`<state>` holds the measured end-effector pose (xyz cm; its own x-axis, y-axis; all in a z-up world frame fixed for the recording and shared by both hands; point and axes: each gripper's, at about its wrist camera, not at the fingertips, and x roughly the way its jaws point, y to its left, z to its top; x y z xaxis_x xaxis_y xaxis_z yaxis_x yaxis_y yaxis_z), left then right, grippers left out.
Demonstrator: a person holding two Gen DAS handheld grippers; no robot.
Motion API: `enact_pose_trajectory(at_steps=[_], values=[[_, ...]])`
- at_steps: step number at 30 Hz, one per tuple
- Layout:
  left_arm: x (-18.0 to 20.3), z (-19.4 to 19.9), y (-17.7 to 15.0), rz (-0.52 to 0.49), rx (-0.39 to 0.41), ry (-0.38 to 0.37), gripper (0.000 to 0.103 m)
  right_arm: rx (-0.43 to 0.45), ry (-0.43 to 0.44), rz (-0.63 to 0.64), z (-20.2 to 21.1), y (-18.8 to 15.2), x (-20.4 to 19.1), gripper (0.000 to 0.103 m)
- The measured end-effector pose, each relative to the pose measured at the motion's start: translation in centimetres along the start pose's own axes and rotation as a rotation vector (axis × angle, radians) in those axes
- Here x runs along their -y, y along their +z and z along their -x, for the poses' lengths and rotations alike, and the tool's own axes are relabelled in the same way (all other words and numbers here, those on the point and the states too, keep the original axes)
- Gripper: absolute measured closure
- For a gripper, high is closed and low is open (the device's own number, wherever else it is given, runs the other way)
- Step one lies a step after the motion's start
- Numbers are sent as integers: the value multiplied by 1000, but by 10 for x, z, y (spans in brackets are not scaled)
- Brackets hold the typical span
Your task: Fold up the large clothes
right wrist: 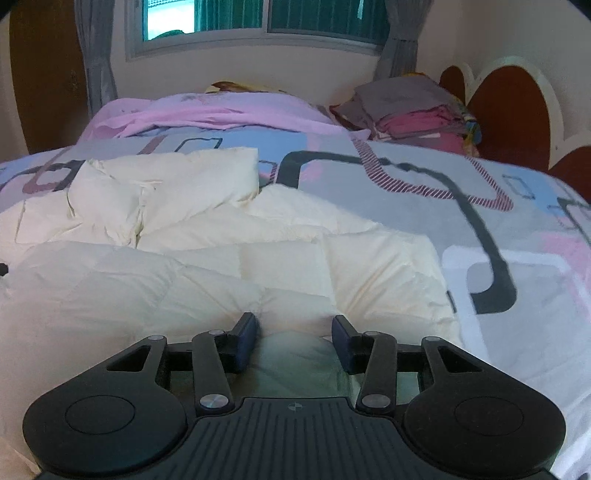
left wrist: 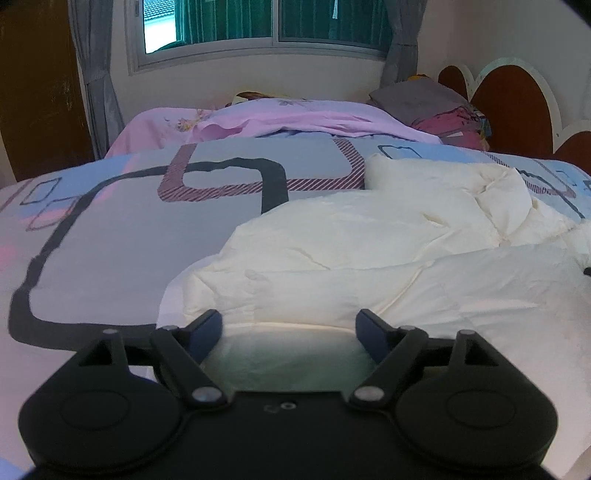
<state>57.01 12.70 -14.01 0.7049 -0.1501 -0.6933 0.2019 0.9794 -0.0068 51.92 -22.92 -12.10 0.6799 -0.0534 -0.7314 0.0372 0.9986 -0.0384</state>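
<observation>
A cream puffy quilted jacket (left wrist: 369, 251) lies spread on the bed; it also shows in the right wrist view (right wrist: 221, 258). My left gripper (left wrist: 290, 332) is open, its jaws wide apart on either side of the jacket's near left edge. My right gripper (right wrist: 295, 339) is open, with a bulge of the jacket's near hem between its fingers. A sleeve or collar part (right wrist: 166, 177) lies bunched at the far side of the jacket.
The bed has a patterned grey, blue and pink cover (left wrist: 129, 240). A pink sheet (left wrist: 277, 122) and a stack of folded clothes (right wrist: 417, 110) lie at the far end. A brown headboard (right wrist: 509, 110) is on the right, a window (left wrist: 258, 22) behind.
</observation>
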Motion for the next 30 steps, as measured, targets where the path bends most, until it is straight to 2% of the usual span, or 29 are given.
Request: enact_pose_trajectory(at_steps=[1, 4, 6, 8, 11, 13, 16, 20, 28, 30], values=[[0, 5, 2, -6, 5, 16, 24, 19, -24, 9, 7, 1, -1, 28], [8, 41, 1, -2, 116, 35, 22, 59, 29, -22, 30, 2, -3, 25], [22, 61, -3, 14, 153, -45, 22, 58, 109, -26, 38, -1, -14, 26], [46, 68, -7, -11, 151, -83, 23, 57, 152, 14, 44, -5, -33, 53], [80, 68, -15, -40, 126, -158, 23, 53, 192, 55, 48, -15, -55, 54], [97, 63, -23, -60, 92, -178, 23, 55, 179, 90, 49, -22, -64, 54], [106, 59, -35, -103, 71, -150, 22, 41, 128, 113, 47, -34, -58, 54], [83, 61, -45, -66, 71, -84, 21, 15, 44, 18, 44, -44, -20, 54], [56, 63, -48, 10, 39, -66, 21, -41, 72, 13, 39, -42, -10, 54], [55, 77, -49, 19, 50, -47, 20, -26, 73, 13, 53, -41, -6, 34]])
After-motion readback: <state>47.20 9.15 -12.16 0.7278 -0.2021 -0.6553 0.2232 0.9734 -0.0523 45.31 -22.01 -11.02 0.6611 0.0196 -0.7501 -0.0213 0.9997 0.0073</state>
